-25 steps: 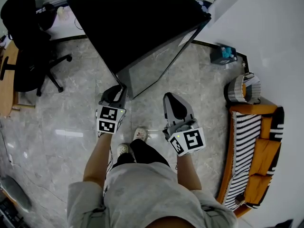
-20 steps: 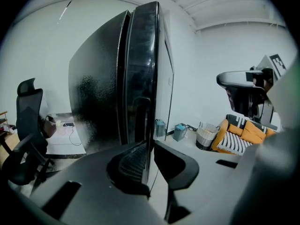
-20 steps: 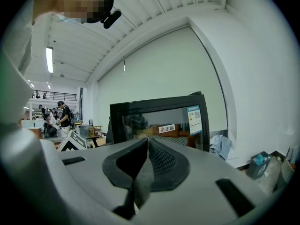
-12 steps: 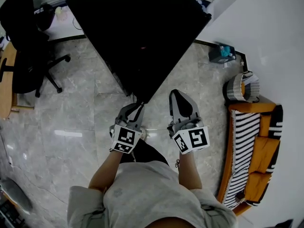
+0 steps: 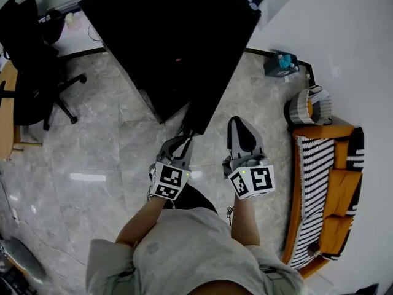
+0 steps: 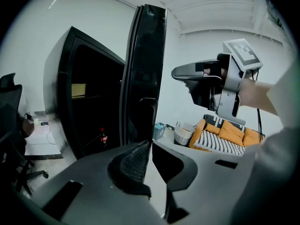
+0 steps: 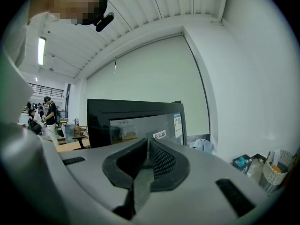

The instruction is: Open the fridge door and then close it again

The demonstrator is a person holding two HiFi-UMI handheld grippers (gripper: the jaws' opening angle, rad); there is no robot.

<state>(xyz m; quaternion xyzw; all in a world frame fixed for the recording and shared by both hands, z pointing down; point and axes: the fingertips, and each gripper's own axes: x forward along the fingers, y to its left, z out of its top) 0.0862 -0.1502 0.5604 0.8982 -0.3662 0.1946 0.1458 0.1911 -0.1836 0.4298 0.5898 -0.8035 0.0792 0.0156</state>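
The fridge door stands swung out from the black fridge, edge-on in the left gripper view, so the dark inside shows with a small red-capped bottle low within. The left gripper is at the door's free edge, low down, its jaws drawn in to a narrow slit with that edge at their tips; it appears to pinch the door. The right gripper hangs just off the open door on the side away from the fridge, touching nothing, its jaws pressed together on nothing. Beyond it, further from the fridge, a striped basket and an orange sofa with striped cushions stand along the white wall. On the fridge's other side is a black office chair on the pale marble floor.
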